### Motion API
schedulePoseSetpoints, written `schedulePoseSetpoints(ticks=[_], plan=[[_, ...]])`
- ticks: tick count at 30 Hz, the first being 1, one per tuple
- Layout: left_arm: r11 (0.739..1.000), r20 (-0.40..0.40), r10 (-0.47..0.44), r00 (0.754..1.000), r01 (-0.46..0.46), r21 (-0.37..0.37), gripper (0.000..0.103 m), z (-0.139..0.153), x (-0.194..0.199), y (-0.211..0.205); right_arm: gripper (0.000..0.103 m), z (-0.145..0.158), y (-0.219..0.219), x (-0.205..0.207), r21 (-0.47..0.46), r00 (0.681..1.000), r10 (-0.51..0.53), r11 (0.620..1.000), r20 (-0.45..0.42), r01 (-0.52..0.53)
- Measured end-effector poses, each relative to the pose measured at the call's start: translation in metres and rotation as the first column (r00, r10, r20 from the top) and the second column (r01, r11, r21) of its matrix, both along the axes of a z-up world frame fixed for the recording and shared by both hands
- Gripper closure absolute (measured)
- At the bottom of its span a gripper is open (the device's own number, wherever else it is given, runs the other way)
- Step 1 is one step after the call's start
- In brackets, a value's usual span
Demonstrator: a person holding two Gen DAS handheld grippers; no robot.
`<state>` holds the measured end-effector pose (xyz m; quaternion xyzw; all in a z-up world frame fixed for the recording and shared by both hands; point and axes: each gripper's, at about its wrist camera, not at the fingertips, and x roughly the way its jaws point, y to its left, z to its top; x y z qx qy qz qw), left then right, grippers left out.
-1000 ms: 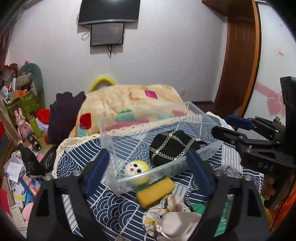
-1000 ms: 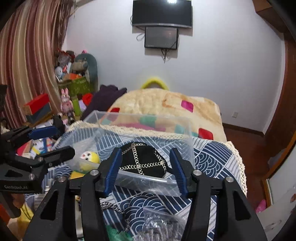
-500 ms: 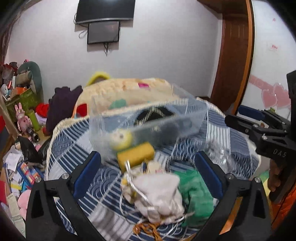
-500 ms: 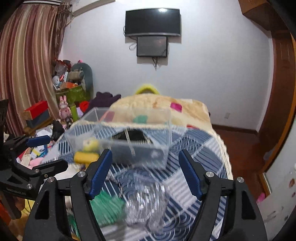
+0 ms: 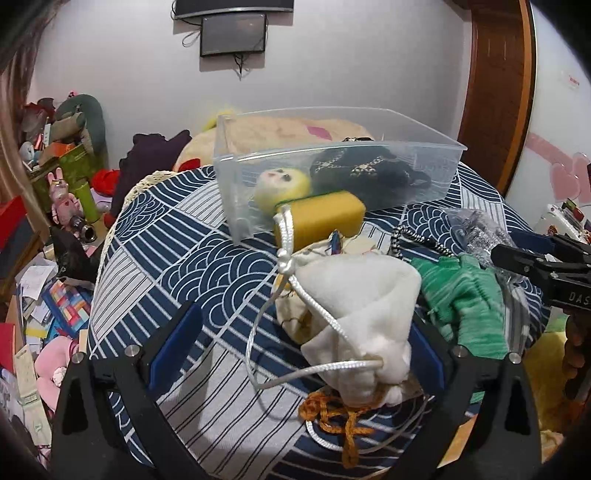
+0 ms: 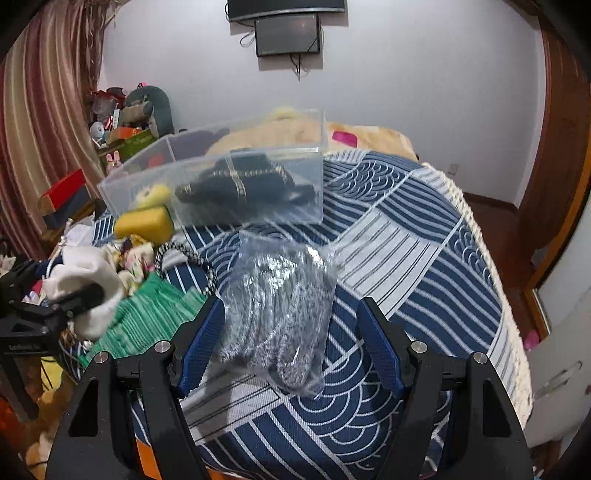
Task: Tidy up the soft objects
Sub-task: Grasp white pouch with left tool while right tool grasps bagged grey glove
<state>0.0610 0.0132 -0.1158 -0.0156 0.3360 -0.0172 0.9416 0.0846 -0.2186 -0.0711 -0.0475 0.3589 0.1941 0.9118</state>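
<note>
Both tongs have pulled back, gaping: left [image 5: 295, 354] around white pouch [image 5: 364, 314], right [image 6: 290, 350] around bagged cloth [image 6: 277, 306].

White walls [image 6: 424, 74] carry a dark wall-mounted screen [image 6: 287, 34], striped curtains [image 6: 40, 122] hang left, a brown wooden door [image 5: 496, 88] stands right, clutter lines the floor [image 5: 33, 295].

Legible text: "DAS", white letters on the black body of the right gripper [image 5: 532, 258], seen at the right edge of the left wrist view. No other marking is readable.
</note>
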Motion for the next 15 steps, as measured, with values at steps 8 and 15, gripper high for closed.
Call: schedulePoseSetpoints(ticks=[8,15], plan=[[0.999,0.021,-0.051,0.998,0.051,-0.003,0.041,-0.003,-0.021,-0.007,0.061,-0.003,0.000,-0.004,0.005,1.000,0.026,1.000,0.000,-0.026],[0.991,0.067,-0.089,0.994,0.082,0.102,0.071,0.005,-0.033,-0.026,0.079,0.001,-0.004,-0.007,0.039,1.000,0.015,0.999,0.012,-0.015]])
